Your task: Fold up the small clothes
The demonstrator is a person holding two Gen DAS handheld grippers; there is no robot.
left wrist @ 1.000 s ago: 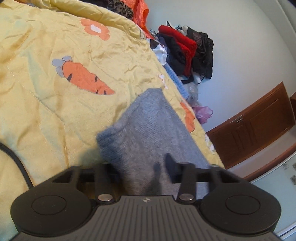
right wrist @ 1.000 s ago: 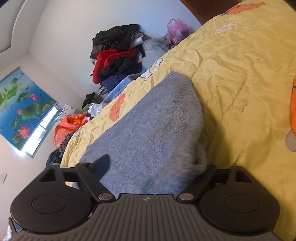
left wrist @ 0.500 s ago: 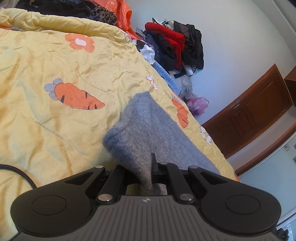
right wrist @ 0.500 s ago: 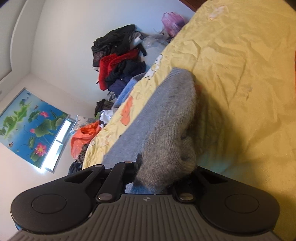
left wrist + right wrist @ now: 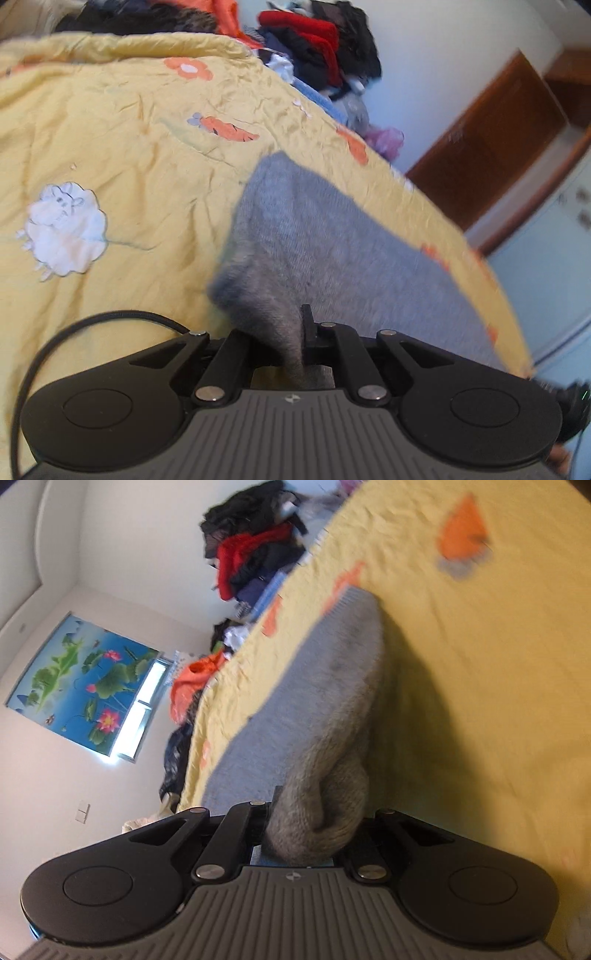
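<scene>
A grey knitted garment (image 5: 310,236) lies on a yellow bedspread (image 5: 122,177) printed with carrots and sheep. My left gripper (image 5: 291,332) is shut on its near edge, and the cloth is lifted and bunched between the fingers. In the right wrist view the same grey garment (image 5: 332,701) stretches away over the yellow bedspread (image 5: 480,686). My right gripper (image 5: 310,812) is shut on a thick bunched fold of it, raised off the bed. The fingertips of both grippers are hidden in the cloth.
A heap of red, black and blue clothes (image 5: 325,48) lies at the far edge of the bed, also in the right wrist view (image 5: 255,554). A brown wooden cabinet (image 5: 495,151) stands against the wall. A black cable (image 5: 110,321) lies on the bedspread near my left gripper.
Both grippers closed on the garment's near edge, then lifted it and pulled back. The views have swung, and the cloth now hangs bunched from both.
</scene>
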